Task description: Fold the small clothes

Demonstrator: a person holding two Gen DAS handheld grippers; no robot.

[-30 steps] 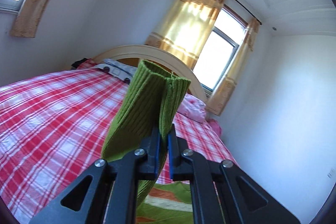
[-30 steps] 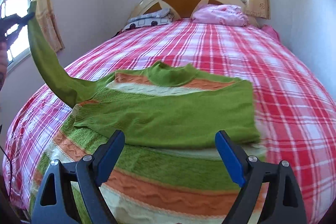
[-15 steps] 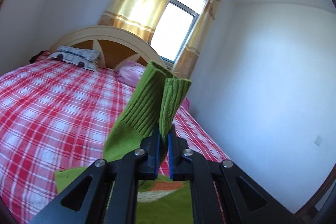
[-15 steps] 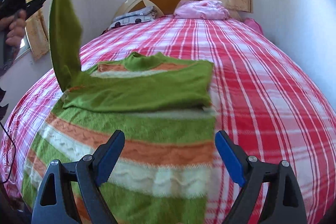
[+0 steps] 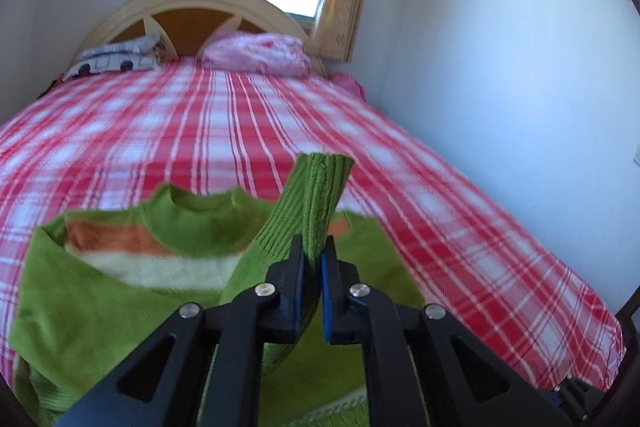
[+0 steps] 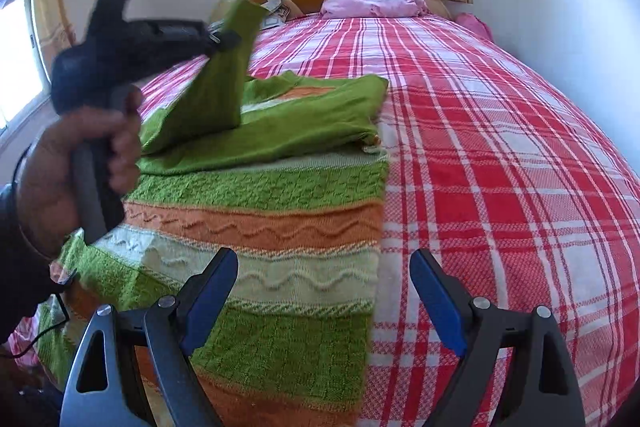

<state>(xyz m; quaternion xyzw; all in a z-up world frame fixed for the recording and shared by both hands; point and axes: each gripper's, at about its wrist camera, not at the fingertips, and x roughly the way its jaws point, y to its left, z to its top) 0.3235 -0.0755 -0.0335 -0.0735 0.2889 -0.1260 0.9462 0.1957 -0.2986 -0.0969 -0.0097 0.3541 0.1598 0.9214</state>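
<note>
Left wrist view shows us our left gripper (image 5: 313,259) clenched on the ribbed cuff of the green knit sleeve (image 5: 316,203), which stands up between the blue pads above the green, orange and cream striped knitted sweater (image 5: 120,291). That sweater lies flat on the red and white checked bedspread (image 5: 248,131), its right side already turned in toward the middle, collar toward the cream wooden headboard (image 5: 192,3). In the right wrist view our right gripper (image 6: 320,291) hangs released and empty over the sweater's hem, jaws wide apart, touching nothing. We judge the sleeve is being carried across the chest to be laid down. What could go wrong: we hold only the cuff, so the slack sleeve may twist or bunch as it comes down, leaving a lumpy fold; pulling too far across could drag the shoulder and undo the folded right side, since nothing pins the body. The heavy knit may also slide on the smooth bedspread
</note>
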